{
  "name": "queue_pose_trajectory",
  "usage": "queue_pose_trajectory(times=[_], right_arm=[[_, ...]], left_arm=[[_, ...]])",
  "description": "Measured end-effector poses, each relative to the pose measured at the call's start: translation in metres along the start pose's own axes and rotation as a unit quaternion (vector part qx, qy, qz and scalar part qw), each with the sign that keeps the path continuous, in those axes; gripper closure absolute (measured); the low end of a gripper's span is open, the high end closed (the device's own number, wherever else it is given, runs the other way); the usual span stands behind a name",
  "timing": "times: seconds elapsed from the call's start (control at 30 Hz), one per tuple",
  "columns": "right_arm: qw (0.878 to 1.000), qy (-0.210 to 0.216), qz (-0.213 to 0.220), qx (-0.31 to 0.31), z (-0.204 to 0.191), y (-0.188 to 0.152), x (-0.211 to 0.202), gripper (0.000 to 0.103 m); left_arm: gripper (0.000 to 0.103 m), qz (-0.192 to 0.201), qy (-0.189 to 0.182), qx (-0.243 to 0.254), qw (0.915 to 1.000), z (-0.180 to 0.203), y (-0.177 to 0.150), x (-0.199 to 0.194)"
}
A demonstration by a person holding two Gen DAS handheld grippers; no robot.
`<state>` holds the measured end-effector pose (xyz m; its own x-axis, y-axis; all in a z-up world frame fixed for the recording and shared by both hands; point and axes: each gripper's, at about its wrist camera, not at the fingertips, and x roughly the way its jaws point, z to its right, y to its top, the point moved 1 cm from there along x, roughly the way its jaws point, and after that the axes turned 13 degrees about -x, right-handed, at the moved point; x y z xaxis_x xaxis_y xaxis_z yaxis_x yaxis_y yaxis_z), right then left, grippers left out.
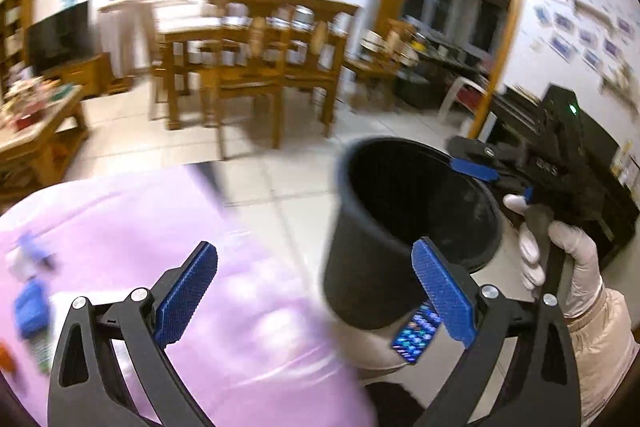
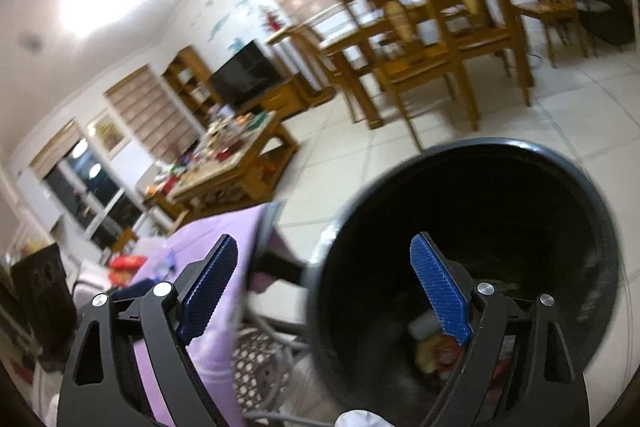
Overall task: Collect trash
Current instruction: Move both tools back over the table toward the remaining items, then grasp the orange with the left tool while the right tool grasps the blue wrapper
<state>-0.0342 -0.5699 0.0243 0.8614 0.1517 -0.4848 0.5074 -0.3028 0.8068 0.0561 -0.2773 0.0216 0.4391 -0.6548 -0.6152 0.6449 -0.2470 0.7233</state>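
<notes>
A black trash bin [image 1: 404, 235] stands on the tiled floor beside a table with a pink-purple cloth [image 1: 168, 267]. In the right wrist view the bin [image 2: 472, 227] holds some trash [image 2: 436, 343] at its bottom. My left gripper [image 1: 312, 299] is open and empty over the cloth's edge, its right finger in front of the bin. My right gripper [image 2: 324, 291] is open and empty above the bin's mouth; it shows in the left wrist view [image 1: 500, 179] at the bin's far rim. Blurred blue and white items [image 1: 32, 291] lie on the cloth at left.
A phone with a lit screen [image 1: 416, 331] lies by the bin's base. A wooden dining table with chairs [image 1: 256, 59] stands behind. A cluttered coffee table [image 2: 224, 163] and TV [image 2: 248, 75] are at left. A wicker stool [image 2: 260, 367] sits under the table.
</notes>
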Motion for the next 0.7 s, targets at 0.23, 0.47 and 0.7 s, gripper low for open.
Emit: queue_pose_trajectory(times=[0.23, 0.47, 0.7], right_arm=[[0.994, 0.071, -0.041, -0.073, -0.118, 0.003, 0.054, 0.016], [0.979, 0.132, -0.09, -0.126, -0.233, -0.01, 0.117, 0.016], [0.959, 0.161, -0.146, -0.18, -0.322, -0.023, 0.179, 0.016]], left_arm=[[0.006, 0.05, 0.097, -0.099, 0.9891, -0.126, -0.015, -0.081], [0.006, 0.039, 0.172, -0.17, 0.9696, -0.226, -0.037, -0.114], [0.007, 0.002, 0.177, -0.179, 0.9679, -0.265, -0.039, -0.098]])
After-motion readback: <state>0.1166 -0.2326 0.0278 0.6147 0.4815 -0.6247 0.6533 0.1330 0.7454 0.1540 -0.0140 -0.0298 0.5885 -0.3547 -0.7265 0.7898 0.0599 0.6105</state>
